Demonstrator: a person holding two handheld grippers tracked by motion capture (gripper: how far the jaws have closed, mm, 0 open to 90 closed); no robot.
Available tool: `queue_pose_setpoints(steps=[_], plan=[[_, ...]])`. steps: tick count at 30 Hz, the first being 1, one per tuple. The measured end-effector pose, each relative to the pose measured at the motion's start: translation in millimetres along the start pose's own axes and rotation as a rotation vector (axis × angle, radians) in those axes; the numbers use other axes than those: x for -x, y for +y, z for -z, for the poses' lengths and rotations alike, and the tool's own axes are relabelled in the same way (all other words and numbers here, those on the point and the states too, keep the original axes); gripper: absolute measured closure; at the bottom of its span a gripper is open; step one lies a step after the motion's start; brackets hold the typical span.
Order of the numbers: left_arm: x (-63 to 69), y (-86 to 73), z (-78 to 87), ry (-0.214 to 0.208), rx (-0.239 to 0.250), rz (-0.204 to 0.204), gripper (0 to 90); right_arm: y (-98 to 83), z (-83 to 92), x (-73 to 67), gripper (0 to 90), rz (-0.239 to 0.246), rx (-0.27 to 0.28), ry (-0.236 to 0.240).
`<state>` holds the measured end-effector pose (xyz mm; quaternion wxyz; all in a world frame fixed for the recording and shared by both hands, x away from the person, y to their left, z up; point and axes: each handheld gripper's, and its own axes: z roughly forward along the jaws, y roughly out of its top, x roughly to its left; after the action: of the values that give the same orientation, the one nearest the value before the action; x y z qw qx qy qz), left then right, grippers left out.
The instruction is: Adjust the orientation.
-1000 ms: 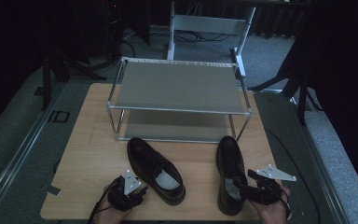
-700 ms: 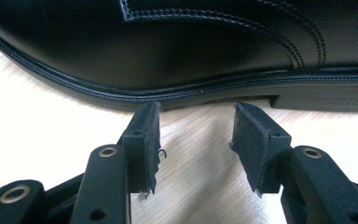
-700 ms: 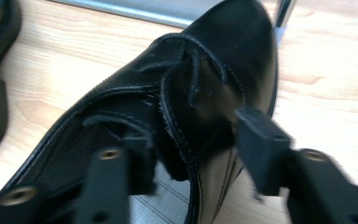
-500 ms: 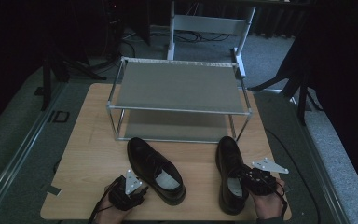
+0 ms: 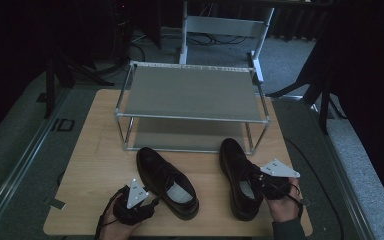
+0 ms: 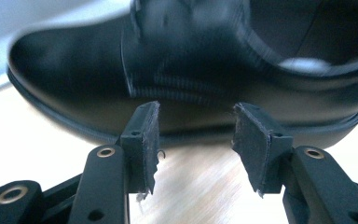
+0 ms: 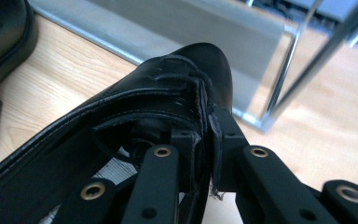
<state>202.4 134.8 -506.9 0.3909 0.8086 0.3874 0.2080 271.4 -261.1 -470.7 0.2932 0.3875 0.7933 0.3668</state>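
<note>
Two-tier grey metal shoe rack sits at the back of the light wooden bench, open front facing the person; grey chair frame on the floor behind it. Nothing lies between the shoes and the rack's lower shelf.

Two glossy black leather lace-up dress shoes, pale insoles. Right black shoe: near the bench's right front, toe at the rack's front right leg, long axis roughly front-to-back, toe away from the person. Left black shoe: centre front, angled, toe toward the rack and left, heel toward the person.

Right tool: jaws just closed, clenched on the right shoe's side collar wall, one jaw inside, one outside. Left tool: jaws apart, released, just beside the left shoe's side, not touching.
</note>
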Motion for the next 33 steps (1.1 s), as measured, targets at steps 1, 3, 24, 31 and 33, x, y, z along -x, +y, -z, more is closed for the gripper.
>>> queue_pose_setpoints(steps=[1,3,24,31,33], plan=[[-0.2,3.9,2.2,-0.005,0.008,0.0,50.8,1.4,-2.2,-0.4,81.7,0.031,0.006,-0.002],[-0.2,12.0,5.2,-0.012,0.028,0.004,50.2,2.1,-8.8,-0.6,81.5,0.086,0.007,0.005],[23.2,56.0,-47.4,0.228,-0.104,-0.074,35.9,-18.0,-14.2,-1.7,50.2,-0.02,-0.017,0.098],[25.9,56.2,-40.1,0.219,-0.098,-0.025,57.2,-18.6,-11.2,-2.9,48.9,-0.025,-0.008,0.095],[31.6,56.1,-39.6,0.243,-0.095,-0.021,60.6,-19.0,-9.9,-2.6,48.9,-0.027,-0.006,0.096]])
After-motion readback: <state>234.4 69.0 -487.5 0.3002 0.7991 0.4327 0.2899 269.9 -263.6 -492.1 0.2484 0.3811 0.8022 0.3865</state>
